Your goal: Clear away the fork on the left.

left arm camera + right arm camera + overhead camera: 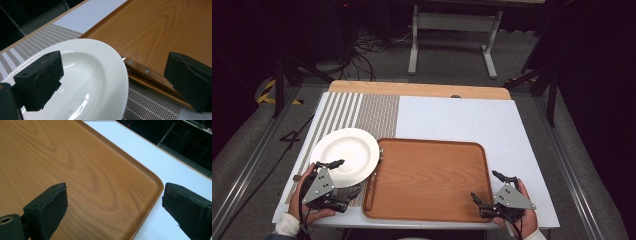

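Left gripper (341, 181), jaws apart, straddled the near rim of the white plate (347, 154), which lay on the striped mat (362, 112) beside the wooden tray (432, 180). A wooden-handled knife (142, 70) lay between plate and tray. Right gripper (486, 186), jaws apart, bracketed the tray's near right corner on the bench (462, 120), probably to steady it.

White plate (345, 156) sits on the striped mat (362, 112) at the table's (462, 120) left, its rim touching the wooden tray (429, 180). Left claw (343, 176) spread wide at the plate's near edge. Right claw (486, 187) also gaping, straddling the tray's near right corner. 2 hands gripping.
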Available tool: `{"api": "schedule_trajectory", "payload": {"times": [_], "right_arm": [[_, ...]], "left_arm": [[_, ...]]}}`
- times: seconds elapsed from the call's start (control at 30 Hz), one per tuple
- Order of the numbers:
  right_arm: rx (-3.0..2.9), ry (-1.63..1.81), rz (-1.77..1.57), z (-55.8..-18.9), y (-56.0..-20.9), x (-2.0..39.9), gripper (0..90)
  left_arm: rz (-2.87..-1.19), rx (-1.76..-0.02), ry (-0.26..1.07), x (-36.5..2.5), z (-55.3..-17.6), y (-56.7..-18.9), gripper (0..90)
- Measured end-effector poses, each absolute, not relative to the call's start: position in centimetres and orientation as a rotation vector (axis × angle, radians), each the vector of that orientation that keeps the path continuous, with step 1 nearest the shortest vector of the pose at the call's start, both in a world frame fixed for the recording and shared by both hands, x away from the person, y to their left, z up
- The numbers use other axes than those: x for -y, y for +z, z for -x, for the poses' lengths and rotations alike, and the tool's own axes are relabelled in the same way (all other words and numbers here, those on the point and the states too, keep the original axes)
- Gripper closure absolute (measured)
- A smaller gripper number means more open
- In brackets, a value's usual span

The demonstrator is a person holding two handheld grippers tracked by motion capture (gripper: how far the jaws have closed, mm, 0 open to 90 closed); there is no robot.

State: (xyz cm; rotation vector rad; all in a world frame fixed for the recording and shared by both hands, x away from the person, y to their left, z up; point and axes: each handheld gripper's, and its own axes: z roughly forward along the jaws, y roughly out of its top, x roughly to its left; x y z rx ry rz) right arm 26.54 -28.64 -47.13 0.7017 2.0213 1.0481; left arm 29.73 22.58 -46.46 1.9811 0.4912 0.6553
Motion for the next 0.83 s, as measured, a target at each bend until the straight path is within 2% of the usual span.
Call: {"api": "schedule_trajectory", "payload": {"times": [0.83], "right_arm": [[-2.031,1.032,-0.714,-26.79,-47.28,28.73,7.1]], "left_arm": [[-1.98,-0.48,0.631,-22.1,-29.89,-46.47,3.3]]}}
